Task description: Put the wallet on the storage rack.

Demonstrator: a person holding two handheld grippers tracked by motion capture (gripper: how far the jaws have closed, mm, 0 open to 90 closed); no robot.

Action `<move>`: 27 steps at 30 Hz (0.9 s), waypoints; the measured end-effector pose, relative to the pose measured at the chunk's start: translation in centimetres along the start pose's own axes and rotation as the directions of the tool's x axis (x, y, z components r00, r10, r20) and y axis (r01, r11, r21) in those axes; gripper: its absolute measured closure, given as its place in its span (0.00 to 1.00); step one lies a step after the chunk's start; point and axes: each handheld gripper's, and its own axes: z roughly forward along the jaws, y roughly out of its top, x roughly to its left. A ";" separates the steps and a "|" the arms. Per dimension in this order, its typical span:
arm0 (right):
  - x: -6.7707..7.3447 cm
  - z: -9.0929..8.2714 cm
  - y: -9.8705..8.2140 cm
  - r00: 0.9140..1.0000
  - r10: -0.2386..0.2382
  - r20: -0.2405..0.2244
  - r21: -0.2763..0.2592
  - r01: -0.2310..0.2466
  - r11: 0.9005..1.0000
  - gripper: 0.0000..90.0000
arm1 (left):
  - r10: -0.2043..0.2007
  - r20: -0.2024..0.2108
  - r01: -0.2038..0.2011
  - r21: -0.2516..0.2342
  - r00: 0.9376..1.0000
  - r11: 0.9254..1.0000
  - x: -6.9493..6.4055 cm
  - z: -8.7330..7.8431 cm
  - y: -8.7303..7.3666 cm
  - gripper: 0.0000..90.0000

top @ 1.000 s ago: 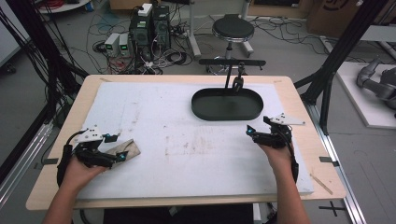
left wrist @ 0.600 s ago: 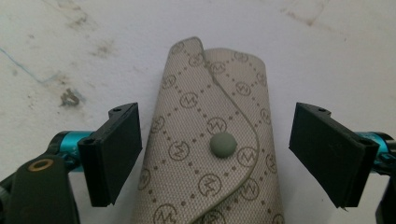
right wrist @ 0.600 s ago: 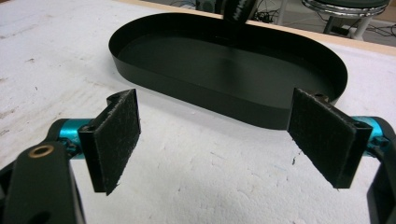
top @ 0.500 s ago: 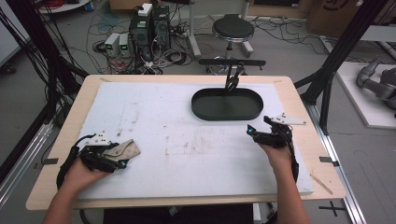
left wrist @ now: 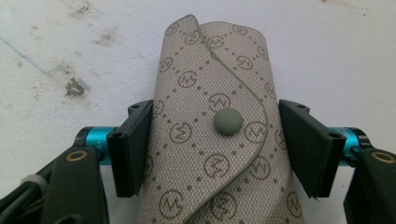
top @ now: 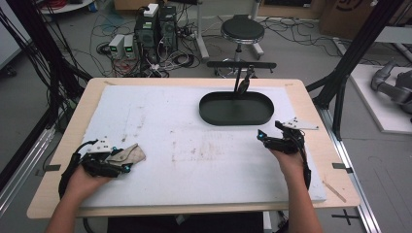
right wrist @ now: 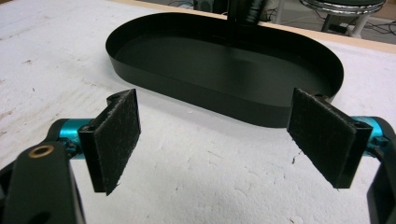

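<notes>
Left tool [top: 127, 161]: held in the person's left hand [top: 86, 180] at about 8 o'clock on the worktop [top: 58, 160], near the front edge. In the left gripper view its jaws stood either side of a beige monogram-print pouch [left wrist: 215, 135]; the left jaw touched the fabric and the right jaw sat against or just beside the opposite edge. Firm clamping could not be told.

Pouch: lay flat on the white foam mat [top: 194, 145], its curved flap closed over the front with a round grey-green snap button [left wrist: 228, 122] near the middle. In the high view it showed as a small tan shape [top: 127, 154] just beyond the left tool's tip.

Right tool [top: 265, 139]: held in the person's right hand [top: 286, 158] at about 4 o'clock on the worktop, jaws wide apart and holding nothing. Its felt-faced pads [right wrist: 116, 135] pointed toward the tray, with stained mat between them.

Black oval tray [top: 236, 118]: sat at about 1 o'clock on the mat, near the right tool and well apart from the pouch. A shallow upright wall ran around it. A dark upright stand [top: 243, 82] rose at its far rim.

Beyond the worktop: a round stool [top: 242, 29], computer boxes [top: 158, 24] and loose cables on the floor.
</notes>
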 end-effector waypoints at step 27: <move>0.1 -0.6 -0.3 1.000 0.000 -0.009 0.005 0.000 1.000 0.20 | 0.038 0.093 -0.028 -0.111 0.995 0.993 -1.3 3.7 8.6 0.40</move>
